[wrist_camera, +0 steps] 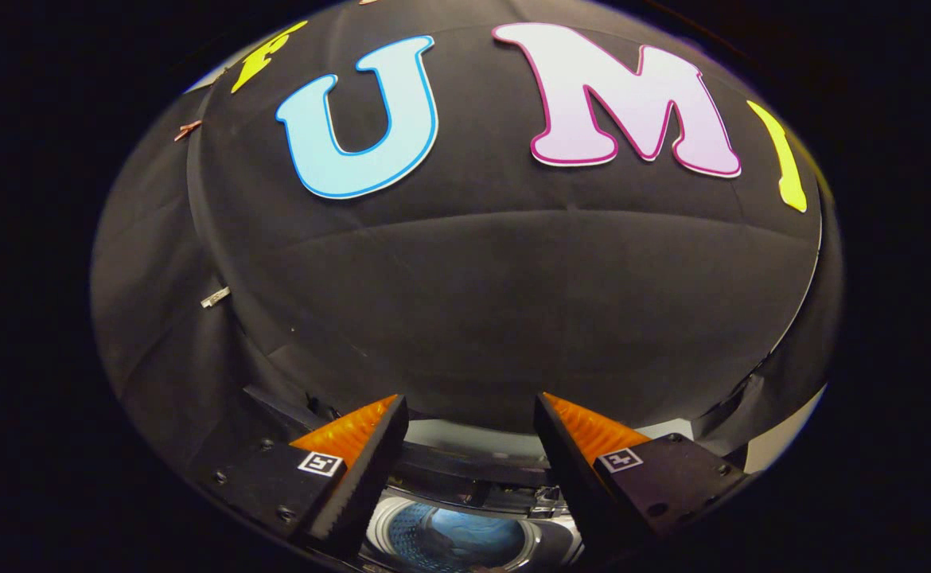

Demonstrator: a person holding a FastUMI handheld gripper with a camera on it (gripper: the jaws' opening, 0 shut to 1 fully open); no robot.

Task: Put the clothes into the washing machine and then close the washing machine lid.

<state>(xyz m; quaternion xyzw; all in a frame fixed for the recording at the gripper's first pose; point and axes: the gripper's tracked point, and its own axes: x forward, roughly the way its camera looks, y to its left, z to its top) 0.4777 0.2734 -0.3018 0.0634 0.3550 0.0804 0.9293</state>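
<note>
My gripper (469,406) is open, its two fingers spread wide with nothing between them. It is raised and looks at the booth's black cloth wall. Below and between the fingers lies the washing machine (465,537), seen from above with its lid up. Its round drum opening has a pale rim, and something bluish (473,541) lies inside the drum; I cannot tell whether it is cloth. A dark band, the raised lid's edge (473,465), runs across just behind the opening. The fingers hang above the machine and touch nothing.
The black cloth wall (513,302) stands close behind the machine. A pale surface (784,434) shows beyond the right finger. Small clips (215,297) hold the cloth on the left side.
</note>
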